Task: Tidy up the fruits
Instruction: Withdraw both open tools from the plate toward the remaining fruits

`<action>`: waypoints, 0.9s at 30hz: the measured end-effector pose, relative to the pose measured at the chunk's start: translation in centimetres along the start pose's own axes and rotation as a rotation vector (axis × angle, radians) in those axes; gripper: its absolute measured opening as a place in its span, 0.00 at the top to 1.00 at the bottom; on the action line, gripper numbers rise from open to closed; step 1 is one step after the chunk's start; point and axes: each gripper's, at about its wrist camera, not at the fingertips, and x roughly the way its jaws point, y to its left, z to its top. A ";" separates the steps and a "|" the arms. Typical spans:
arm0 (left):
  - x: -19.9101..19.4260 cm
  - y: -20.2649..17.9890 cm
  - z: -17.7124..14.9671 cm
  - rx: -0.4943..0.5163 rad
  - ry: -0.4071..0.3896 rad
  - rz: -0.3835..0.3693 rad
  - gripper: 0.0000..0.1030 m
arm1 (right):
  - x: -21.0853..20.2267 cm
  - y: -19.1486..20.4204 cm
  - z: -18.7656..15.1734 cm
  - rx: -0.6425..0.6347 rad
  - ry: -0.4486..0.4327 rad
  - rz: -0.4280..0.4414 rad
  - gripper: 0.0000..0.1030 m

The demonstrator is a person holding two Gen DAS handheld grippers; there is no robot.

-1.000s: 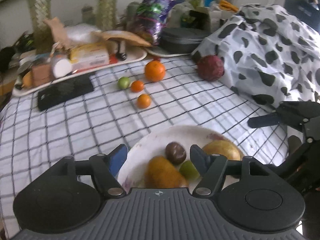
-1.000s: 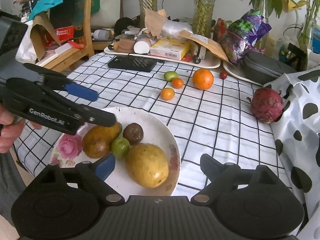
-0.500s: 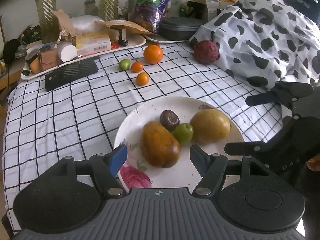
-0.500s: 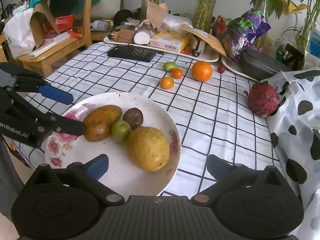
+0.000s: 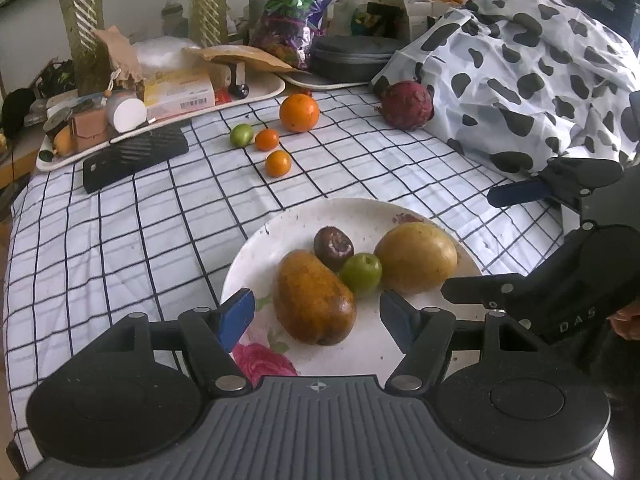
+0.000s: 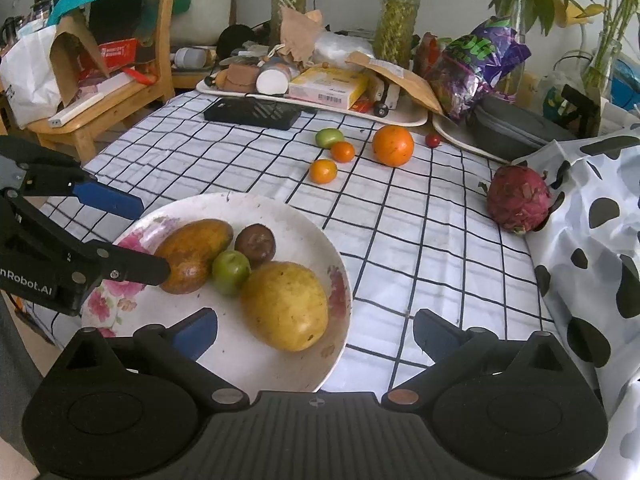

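A white flowered plate (image 5: 256, 248) (image 6: 280, 208) on the checked cloth holds a brown mango (image 5: 314, 300), a yellow mango (image 6: 286, 312), a small green fruit (image 5: 362, 272) and a dark passion fruit (image 5: 333, 242). Farther back on the cloth lie an orange (image 5: 299, 113), two tangerines (image 5: 267, 139) (image 5: 278, 163), a green tomato (image 5: 241, 135) and a dragon fruit (image 6: 518, 198). My left gripper (image 5: 316, 316) hovers open over the plate's near left side, above the brown mango. My right gripper (image 6: 316, 332) stands wide open over the near right rim by the yellow mango, gripping nothing.
A cow-print cloth (image 5: 540, 80) covers the table's right side. Cluttered trays (image 5: 160, 92), a black case (image 5: 134, 158), a purple bag (image 6: 476, 64) and plant vases line the back. A wooden chair (image 6: 100, 92) stands off the left edge. A cherry tomato (image 6: 433, 140) lies near the orange.
My left gripper has drawn back from over the plate toward its near left edge, so the whole plate now shows. The right gripper's jaws have spread wider. The fruit has not moved.
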 end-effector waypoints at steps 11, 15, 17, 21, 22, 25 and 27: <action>1.0 0.9 2.1 0.012 -0.050 0.021 0.34 | 1.2 -2.6 1.4 0.104 -0.034 -0.065 0.00; 1.8 1.7 3.0 0.006 -0.058 0.024 0.34 | 1.6 -3.6 2.1 0.118 -0.055 -0.087 0.00; 2.2 2.0 3.4 0.007 -0.062 0.023 0.34 | 2.0 -4.2 2.6 0.125 -0.061 -0.096 0.00; 3.2 2.5 4.3 0.022 -0.066 0.021 0.34 | 2.8 -5.2 3.6 0.149 -0.067 -0.106 0.00; 3.4 2.7 4.5 0.026 -0.067 0.020 0.34 | 3.1 -5.4 3.9 0.153 -0.067 -0.109 0.00; 4.2 3.1 5.1 0.034 -0.068 0.013 0.34 | 3.8 -5.8 4.7 0.155 -0.069 -0.109 0.00; 4.8 3.4 5.6 0.033 -0.064 -0.002 0.35 | 4.4 -6.1 5.2 0.155 -0.068 -0.104 0.00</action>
